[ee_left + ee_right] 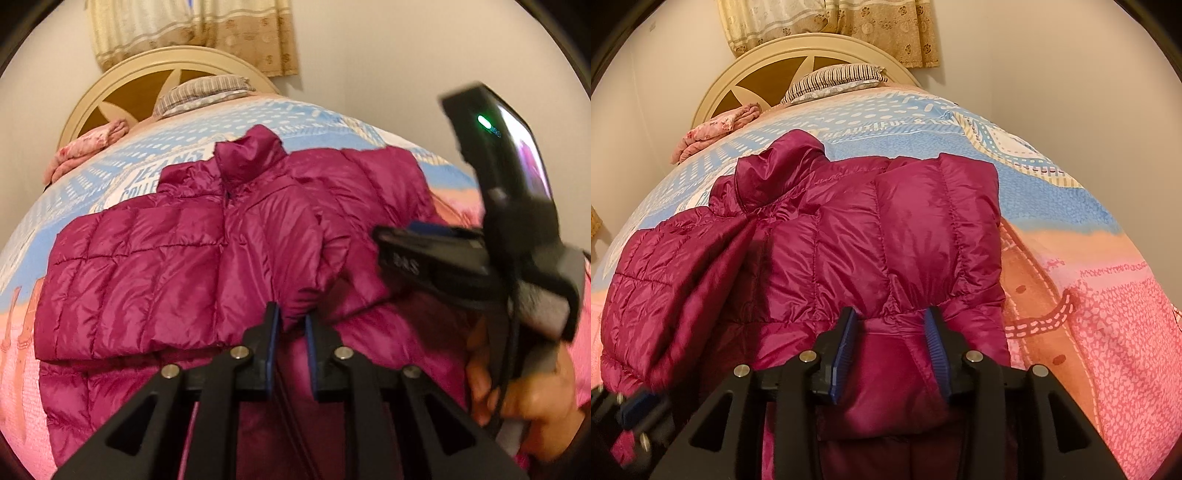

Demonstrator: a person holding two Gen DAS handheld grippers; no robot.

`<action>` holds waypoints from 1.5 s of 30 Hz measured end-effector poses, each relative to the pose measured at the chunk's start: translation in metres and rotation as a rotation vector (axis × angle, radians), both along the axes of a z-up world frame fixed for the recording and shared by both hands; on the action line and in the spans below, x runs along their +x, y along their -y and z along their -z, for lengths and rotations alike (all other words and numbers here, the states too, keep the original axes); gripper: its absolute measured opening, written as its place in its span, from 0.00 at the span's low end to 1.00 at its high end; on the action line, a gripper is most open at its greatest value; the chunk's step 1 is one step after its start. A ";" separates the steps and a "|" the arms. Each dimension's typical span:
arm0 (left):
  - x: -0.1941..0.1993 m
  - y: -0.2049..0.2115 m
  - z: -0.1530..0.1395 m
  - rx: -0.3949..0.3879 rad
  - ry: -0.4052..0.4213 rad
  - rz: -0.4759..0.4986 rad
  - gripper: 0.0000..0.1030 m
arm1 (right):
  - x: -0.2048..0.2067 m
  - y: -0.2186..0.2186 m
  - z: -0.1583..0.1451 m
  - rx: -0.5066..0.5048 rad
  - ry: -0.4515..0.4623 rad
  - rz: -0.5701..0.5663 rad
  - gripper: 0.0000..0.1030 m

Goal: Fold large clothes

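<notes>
A magenta quilted puffer jacket [192,258] lies on the bed, collar toward the headboard, both sleeves folded in over the body. My left gripper [291,328] is shut on a bunched fold of the jacket near its middle. My right gripper [892,332] holds the folded right sleeve's lower part [886,373] between its blue pads, jaws fairly wide with fabric filling the gap. The right gripper's body and the hand holding it show at the right of the left wrist view [480,258]. The left gripper's tip shows at the bottom left of the right wrist view [631,410].
The bed has a blue, orange and pink patterned cover [1089,295]. A striped pillow [834,79] and a folded pink blanket [716,127] lie by the cream headboard [764,51]. A curtain [831,22] hangs behind. Walls close both sides.
</notes>
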State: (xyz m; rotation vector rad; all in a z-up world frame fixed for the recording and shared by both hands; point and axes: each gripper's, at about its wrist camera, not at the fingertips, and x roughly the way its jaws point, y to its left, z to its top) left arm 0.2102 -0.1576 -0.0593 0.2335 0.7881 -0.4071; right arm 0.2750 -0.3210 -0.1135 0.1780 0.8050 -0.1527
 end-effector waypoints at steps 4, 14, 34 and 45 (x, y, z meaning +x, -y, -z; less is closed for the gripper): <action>-0.007 -0.010 0.001 -0.028 -0.056 -0.001 0.64 | 0.000 -0.001 0.000 0.002 -0.002 -0.009 0.43; -0.051 -0.085 -0.012 -0.089 -0.018 0.005 0.95 | -0.017 0.004 -0.035 0.154 0.057 -0.039 0.55; 0.040 -0.202 -0.047 -0.184 0.016 -0.401 0.95 | -0.015 -0.099 -0.037 0.104 -0.078 -0.272 0.24; 0.108 -0.178 0.008 -0.048 -0.097 -0.518 0.95 | -0.017 -0.071 -0.013 0.059 -0.119 -0.261 0.24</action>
